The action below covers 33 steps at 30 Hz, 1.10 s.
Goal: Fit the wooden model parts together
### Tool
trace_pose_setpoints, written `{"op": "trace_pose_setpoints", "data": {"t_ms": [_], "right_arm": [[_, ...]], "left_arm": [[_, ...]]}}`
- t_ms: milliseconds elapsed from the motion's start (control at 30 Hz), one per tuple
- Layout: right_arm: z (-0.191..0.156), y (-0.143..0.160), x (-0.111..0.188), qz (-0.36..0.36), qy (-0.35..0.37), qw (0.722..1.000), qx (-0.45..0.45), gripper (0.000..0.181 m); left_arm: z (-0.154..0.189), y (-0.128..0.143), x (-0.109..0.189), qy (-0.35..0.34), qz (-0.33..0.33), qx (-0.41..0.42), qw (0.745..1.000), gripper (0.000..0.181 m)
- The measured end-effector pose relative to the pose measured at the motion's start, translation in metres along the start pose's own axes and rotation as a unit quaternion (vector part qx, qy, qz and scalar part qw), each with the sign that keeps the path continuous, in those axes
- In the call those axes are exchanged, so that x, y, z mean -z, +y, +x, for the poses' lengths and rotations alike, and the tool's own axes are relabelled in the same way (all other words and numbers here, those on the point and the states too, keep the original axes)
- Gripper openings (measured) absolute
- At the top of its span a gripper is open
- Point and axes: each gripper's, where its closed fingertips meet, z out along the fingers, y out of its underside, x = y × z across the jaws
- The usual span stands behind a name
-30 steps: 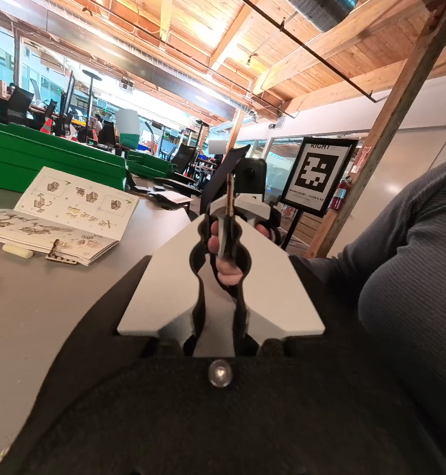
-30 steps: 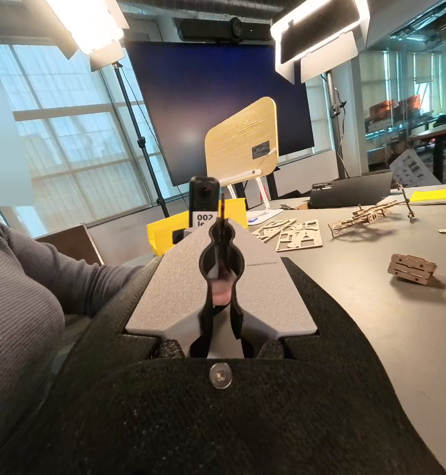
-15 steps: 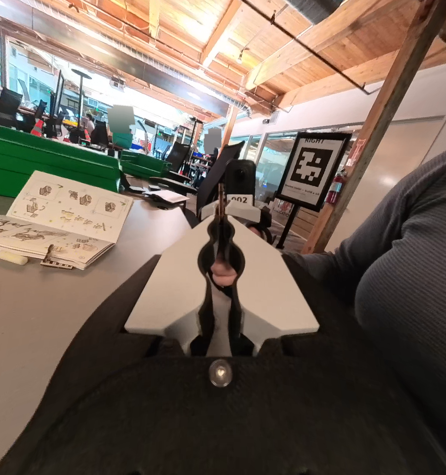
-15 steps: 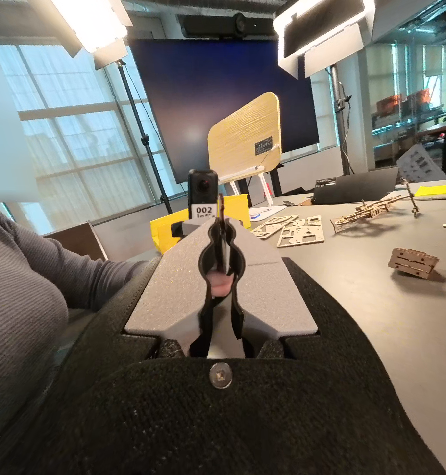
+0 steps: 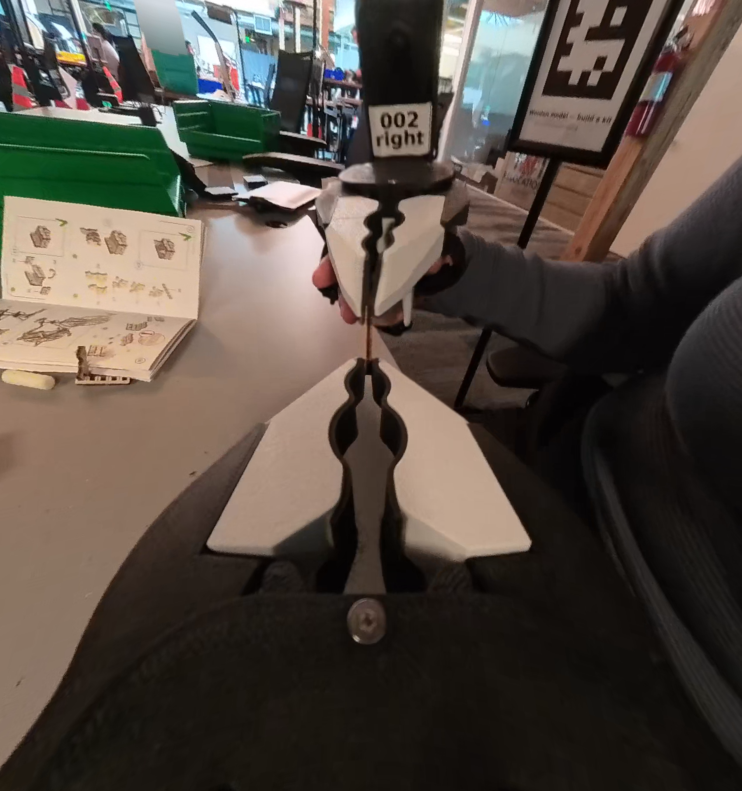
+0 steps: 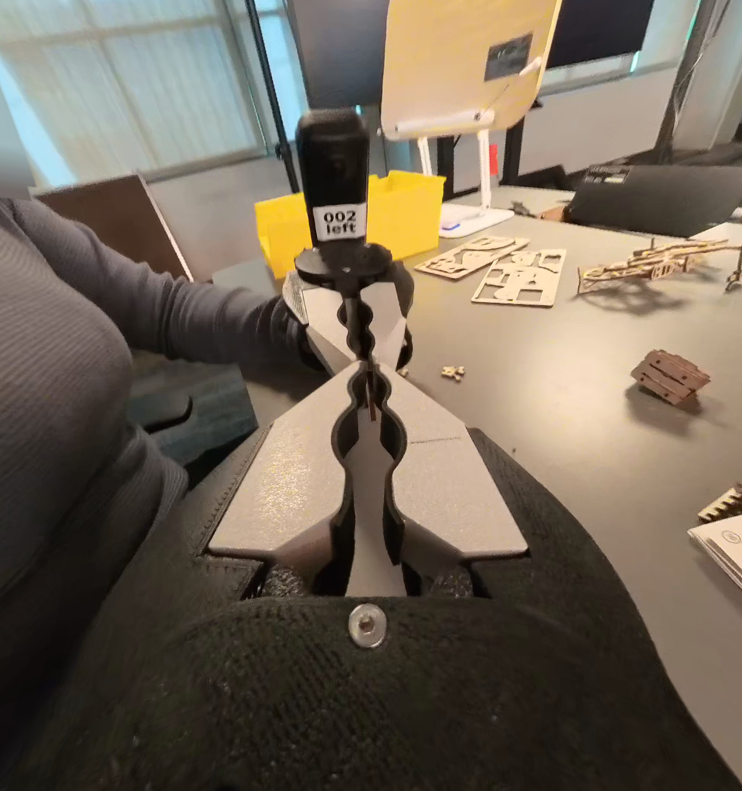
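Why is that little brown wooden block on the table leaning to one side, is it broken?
The small dark brown slatted wooden block does sit tilted on the grey table, one end raised. No break shows; it looks like a built piece set down loosely. Nothing else stands out.

Each camera sits just behind its own gripper and looks forward along the two fingers, low over the grey bench [image 5: 104, 471]. The left wrist view faces the right gripper [image 5: 367, 319] close up, with an open instruction booklet [image 5: 95, 274] and green bins [image 5: 70, 162] beyond; the right wrist view looks the opposite way at the left gripper [image 6: 363, 359], with flat wooden part sheets [image 6: 519, 278] and a yellow bin [image 6: 403, 218] behind. Both views share the spot where the two grippers meet tip to tip, and the bench edge.
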Motion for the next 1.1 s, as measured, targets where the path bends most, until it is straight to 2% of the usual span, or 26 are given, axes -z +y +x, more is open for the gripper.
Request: {"op": "trace_pose_setpoints", "data": {"t_ms": [133, 233, 500, 967, 1100], "right_arm": [[-0.001, 0.011, 0.004, -0.062, 0.004, 0.998, 0.021, 0.007], [-0.004, 0.018, 0.004, -0.094, 0.002, 0.995, 0.035, 0.002], [-0.011, 0.032, 0.009, -0.166, -0.012, 0.983, 0.071, 0.001], [-0.009, 0.038, 0.006, -0.176, -0.006, 0.982, 0.065, 0.006], [-0.011, 0.042, 0.006, -0.185, -0.014, 0.981, 0.062, 0.001]], "left_arm": [[0.002, 0.004, -0.003, 0.001, -0.015, -0.006, 1.0, 0.001], [0.005, 0.007, -0.004, 0.008, -0.027, -0.012, 1.0, 0.001], [0.012, 0.017, -0.008, 0.027, -0.063, -0.028, 0.997, 0.001], [0.01, 0.024, -0.009, 0.013, -0.084, -0.048, 0.995, 0.001], [0.012, 0.025, -0.009, 0.014, -0.089, -0.057, 0.994, 0.001]]}}
